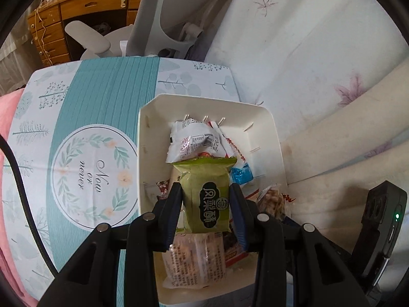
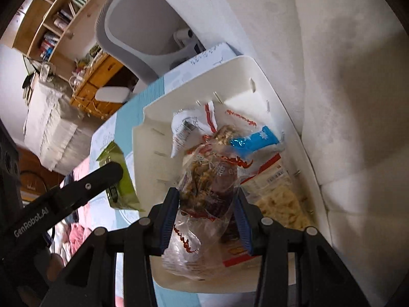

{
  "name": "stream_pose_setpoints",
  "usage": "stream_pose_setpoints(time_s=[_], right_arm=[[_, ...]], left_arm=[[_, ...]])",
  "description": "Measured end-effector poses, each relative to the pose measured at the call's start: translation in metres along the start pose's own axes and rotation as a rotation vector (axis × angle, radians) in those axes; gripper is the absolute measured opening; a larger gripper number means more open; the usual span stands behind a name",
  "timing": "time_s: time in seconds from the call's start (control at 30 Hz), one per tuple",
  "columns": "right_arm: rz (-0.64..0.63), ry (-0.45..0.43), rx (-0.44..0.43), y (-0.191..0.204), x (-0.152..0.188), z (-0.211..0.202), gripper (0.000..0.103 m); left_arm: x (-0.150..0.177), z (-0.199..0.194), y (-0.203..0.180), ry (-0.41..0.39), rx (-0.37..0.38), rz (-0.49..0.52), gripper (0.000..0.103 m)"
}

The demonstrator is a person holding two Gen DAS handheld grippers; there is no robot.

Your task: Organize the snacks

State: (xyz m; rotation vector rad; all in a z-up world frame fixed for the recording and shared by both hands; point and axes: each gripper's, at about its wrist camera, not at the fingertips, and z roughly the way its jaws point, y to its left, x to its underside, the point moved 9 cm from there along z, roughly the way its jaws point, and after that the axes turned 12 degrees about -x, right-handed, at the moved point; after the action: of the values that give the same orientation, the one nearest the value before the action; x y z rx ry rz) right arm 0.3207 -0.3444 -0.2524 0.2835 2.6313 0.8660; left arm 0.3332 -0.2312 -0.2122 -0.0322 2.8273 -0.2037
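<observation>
- While the left gripper (image 1: 206,206) hangs over the near half of the white bin (image 1: 271,125), its blue-padded fingers (image 1: 173,212) are pressed against both sides of a green snack packet (image 1: 208,199) with a dark label, so it has that packet pinched upright between them.
- Seen from the right wrist camera, the same green snack packet (image 2: 120,179) and the left gripper (image 2: 107,176) sit outside the bin's left wall, above the teal patterned box lid (image 2: 122,125) — the two views differ on whether the packet is over the bin or beside it.
- The right gripper (image 2: 205,220) is closed partway onto a clear bag of nut snacks (image 2: 207,186) with red lettering, its pads squeezing the bag's middle over the near end of the bin (image 2: 255,69).
- Inside the bin, a white wrapper (image 1: 196,140) lies toward the far wall, a blue packet (image 1: 241,175) toward the right wall, and a clear bag of pale pieces (image 1: 194,261) at the near edge.
- From the right wrist view, a blue packet (image 2: 253,140) rests by the right wall and a bag of pale yellow chips (image 2: 283,204) fills the near right corner.
- The bin stands on the right edge of the teal lid (image 1: 97,133) — beside white floral bedding (image 1: 319,51).
- A grey office chair (image 1: 163,20) and a wooden desk (image 1: 64,7) stand beyond the lid's far edge.
</observation>
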Motion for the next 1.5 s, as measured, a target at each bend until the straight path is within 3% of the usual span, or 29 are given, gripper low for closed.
stream_pose_setpoints(time_s=[0.13,0.27,0.37,0.6,0.77,0.97,1.07,1.27,1.37,1.5], right_arm=[[-0.033,0.004,-0.001,-0.003,-0.003,0.001,0.044],[-0.001,-0.026,-0.038,0.002,0.000,-0.004,0.047],[0.037,-0.068,-0.038,0.006,0.009,-0.011,0.065],[0.091,-0.159,0.005,0.021,0.055,-0.026,0.077],[0.078,-0.193,0.035,0.039,0.103,-0.033,0.082],[0.003,-0.112,0.065,0.067,0.164,-0.024,0.087],[-0.081,-0.061,0.129,0.080,0.188,-0.023,0.087],[-0.256,-0.021,0.116,0.114,0.213,-0.046,0.087],[-0.307,-0.042,0.094,0.129,0.216,-0.074,0.087],[-0.352,-0.066,0.091,0.141,0.213,-0.105,0.092]], left_arm=[[0.001,0.003,-0.003,0.016,-0.024,0.033,0.040],[0.003,-0.008,0.000,0.009,-0.018,0.075,0.072],[0.011,-0.019,0.011,-0.006,-0.018,0.099,0.073],[0.057,-0.056,0.072,-0.050,-0.053,0.148,0.074],[0.102,-0.080,0.133,-0.073,-0.067,0.105,0.074],[0.162,-0.102,0.187,-0.056,-0.067,0.022,0.074],[0.195,-0.116,0.207,-0.052,-0.086,-0.024,0.074],[0.227,-0.154,0.213,-0.074,-0.089,-0.067,0.074],[0.228,-0.175,0.200,-0.118,-0.091,-0.057,0.081],[0.224,-0.196,0.184,-0.165,-0.113,-0.040,0.082]])
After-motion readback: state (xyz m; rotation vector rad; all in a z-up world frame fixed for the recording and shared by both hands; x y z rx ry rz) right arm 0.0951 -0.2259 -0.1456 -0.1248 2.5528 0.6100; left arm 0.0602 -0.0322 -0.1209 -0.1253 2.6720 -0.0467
